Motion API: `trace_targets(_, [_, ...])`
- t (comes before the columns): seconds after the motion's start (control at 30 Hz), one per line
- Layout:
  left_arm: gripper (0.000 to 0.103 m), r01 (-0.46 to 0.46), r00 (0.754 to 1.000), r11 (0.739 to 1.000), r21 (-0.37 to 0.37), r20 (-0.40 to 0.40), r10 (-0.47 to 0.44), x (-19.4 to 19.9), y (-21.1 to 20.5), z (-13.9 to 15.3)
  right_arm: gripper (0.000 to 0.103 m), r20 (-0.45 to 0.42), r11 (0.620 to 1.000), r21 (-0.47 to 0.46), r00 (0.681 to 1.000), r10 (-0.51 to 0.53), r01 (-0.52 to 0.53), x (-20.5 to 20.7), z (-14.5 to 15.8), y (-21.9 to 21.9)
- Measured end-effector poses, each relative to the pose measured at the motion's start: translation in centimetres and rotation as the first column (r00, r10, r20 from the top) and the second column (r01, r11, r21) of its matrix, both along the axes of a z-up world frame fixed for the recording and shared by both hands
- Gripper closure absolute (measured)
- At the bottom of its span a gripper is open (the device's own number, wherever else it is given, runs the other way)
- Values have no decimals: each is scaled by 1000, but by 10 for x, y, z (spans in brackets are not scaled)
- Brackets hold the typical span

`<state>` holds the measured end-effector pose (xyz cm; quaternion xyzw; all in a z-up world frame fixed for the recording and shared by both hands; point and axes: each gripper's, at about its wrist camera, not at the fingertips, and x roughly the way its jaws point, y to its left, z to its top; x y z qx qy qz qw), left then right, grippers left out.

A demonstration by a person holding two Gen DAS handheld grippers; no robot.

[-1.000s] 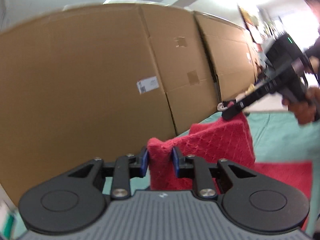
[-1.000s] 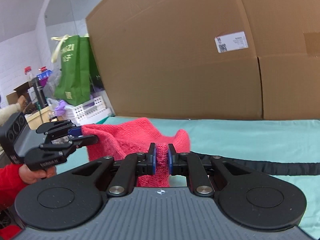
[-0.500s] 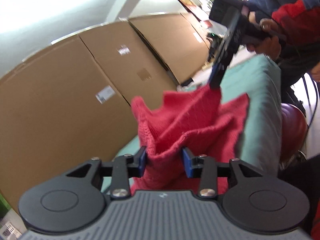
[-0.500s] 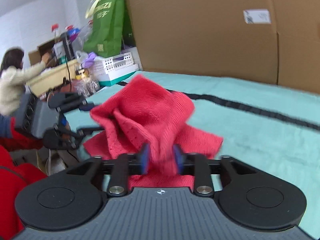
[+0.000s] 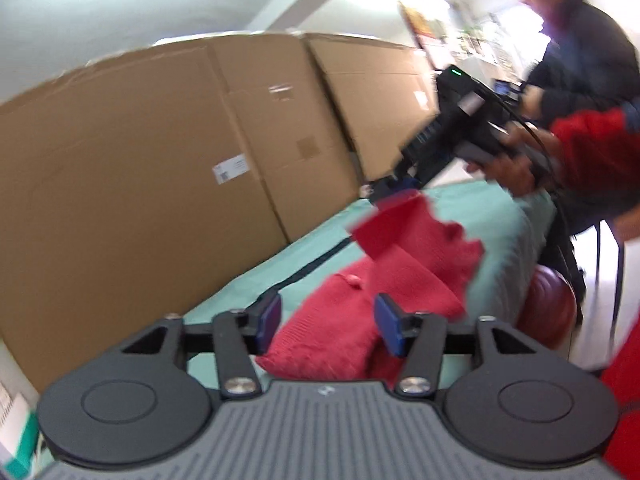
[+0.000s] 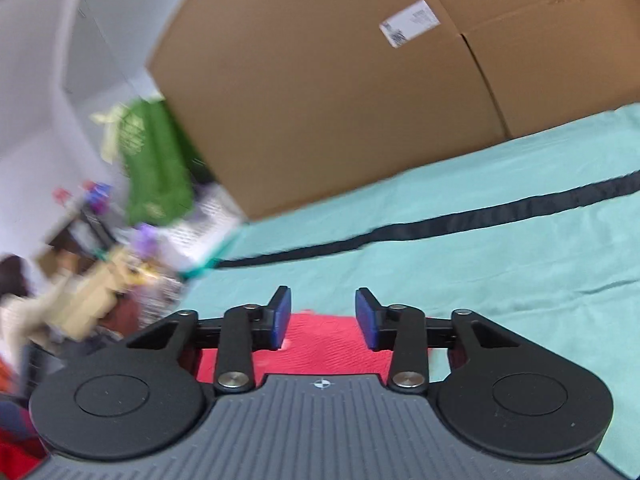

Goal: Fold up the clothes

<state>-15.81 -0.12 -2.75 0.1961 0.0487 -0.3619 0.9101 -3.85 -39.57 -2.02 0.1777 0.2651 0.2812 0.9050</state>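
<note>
Your red knitted garment (image 5: 360,300) lies rumpled on the teal sheet (image 5: 500,216) before the brown cardboard boxes (image 5: 140,168). It sits between your left gripper (image 5: 328,326)'s opening jaws, pads clear. Your right gripper (image 6: 322,318) is closing on nothing, cloth beneath. Only the left view shows one corner lifted.

The red garment (image 5: 352,320) is a soft, ribbed knit, matt; the teal cover (image 6: 500,248) on the tabletop is smooth matt cloth with a black woven strap (image 6: 440,224); the boxes (image 5: 140,180) are plain brown cardboard, matt; each tool (image 5: 327,322) is matt black plastic with blue pads (image 5: 269,320) and shiny metal screws.
</note>
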Motion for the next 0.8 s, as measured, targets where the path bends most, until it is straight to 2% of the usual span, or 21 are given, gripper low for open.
trace_targets(0.1, [37,-107,988,994,-31,-111,102,34,-20,2,67,38,982,-186,999,23,-16,-7,1,33])
trace_targets(0.17, [38,-144,978,990,-3,-156,142,49,-36,-4,67,54,957,-283,995,87,-69,-18,1,51])
trace_targets(0.3, [38,-118,982,987,108,-133,132,48,-55,-24,66,76,881,-440,970,232,-176,-51,-1,72])
trace_targets(0.4, [38,-78,988,985,152,-123,97,42,-51,-35,65,49,790,-583,962,269,-191,-71,-13,79])
trace_targets(0.5, [37,-32,989,986,163,-140,55,43,-37,-31,57,67,738,-658,965,253,-148,-81,-23,74])
trace_targets(0.57, [35,-3,989,985,174,-143,28,44,-30,-28,50,53,741,-661,977,208,-122,-79,-22,68])
trace_targets(0.6, [34,10,990,985,170,-143,14,44,-28,-24,51,56,753,-649,980,189,-109,-79,-20,66])
trace_targets(0.67, [33,30,990,990,135,-142,-10,44,-24,-13,52,84,809,-582,984,155,-78,-76,-13,64])
trace_targets(0.73, [24,22,991,996,82,-137,-10,48,-25,-4,52,109,865,-500,987,118,-48,-72,-7,64])
trace_targets(0.77, [21,11,991,997,82,-132,0,51,-29,-3,52,118,886,-463,988,100,-35,-69,-5,66])
trace_targets(0.8, [21,0,992,997,81,-127,10,54,-34,-2,56,114,891,-454,989,92,-31,-65,-8,73])
